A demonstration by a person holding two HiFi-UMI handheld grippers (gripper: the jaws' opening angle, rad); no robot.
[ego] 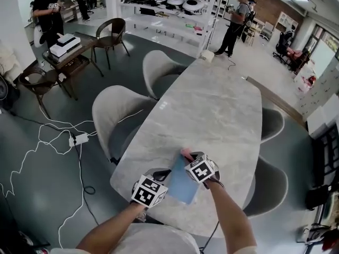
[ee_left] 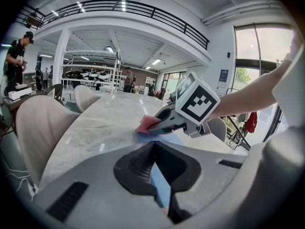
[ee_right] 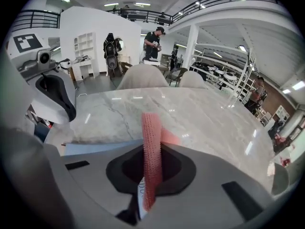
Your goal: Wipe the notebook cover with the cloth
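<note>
My left gripper (ee_left: 159,194) is clamped on the near edge of the thin light-blue notebook (ego: 183,187) at the near end of the grey marble table (ego: 217,105), and my right gripper (ee_right: 147,194) is pinching the pink textured cloth (ee_right: 151,147) at its far edge, so I reckon wiping's underway with most of the cover left.

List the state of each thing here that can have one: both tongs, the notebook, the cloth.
left tongs: shut on the notebook's near edge.
right tongs: shut on the cloth.
notebook: looks closed, cover up, lying on the table near its edge.
cloth: pinched upright, its free end down on the notebook's far end.
</note>
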